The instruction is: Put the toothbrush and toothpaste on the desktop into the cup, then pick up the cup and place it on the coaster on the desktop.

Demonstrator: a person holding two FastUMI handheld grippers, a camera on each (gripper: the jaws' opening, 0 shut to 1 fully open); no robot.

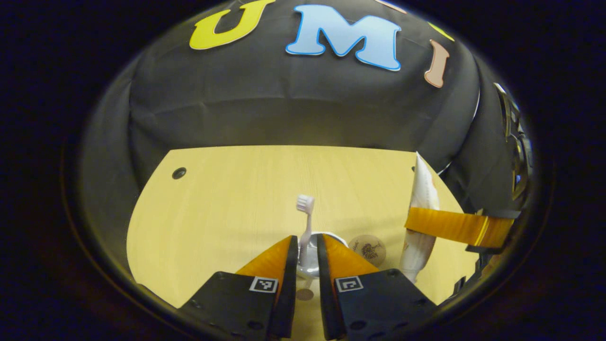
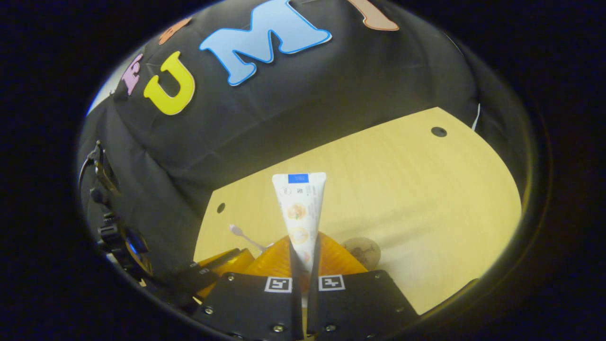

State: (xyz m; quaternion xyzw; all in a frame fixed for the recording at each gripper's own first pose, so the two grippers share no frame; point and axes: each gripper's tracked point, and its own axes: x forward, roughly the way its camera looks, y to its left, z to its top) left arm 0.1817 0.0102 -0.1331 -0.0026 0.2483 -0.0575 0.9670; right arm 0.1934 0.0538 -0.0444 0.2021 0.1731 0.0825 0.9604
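Observation:
A pale toothbrush (image 1: 306, 222) stands bristles up between the fingers of my left gripper (image 1: 307, 241). Its handle runs down into the white cup (image 1: 308, 267) just behind the fingertips. The jaws are only slightly open, with a sliver of gap beside the handle. The round wooden coaster (image 1: 367, 249) lies on the desktop right of the cup. My right gripper (image 2: 303, 258) is shut on the white toothpaste tube (image 2: 299, 208), held upright above the table with its flat end up. In the left gripper view, that gripper (image 1: 452, 226) and the tube (image 1: 423, 189) hang at the right. The coaster (image 2: 362, 251) lies beyond the right fingers.
The light wooden desktop (image 1: 227, 208) has a small dark hole (image 1: 179, 173) at its far left and ends at the black cloth wall. The toothbrush head (image 2: 235, 229) and my left gripper (image 2: 222, 260) sit low left in the right gripper view. A dark rig (image 2: 113, 227) stands by the wall.

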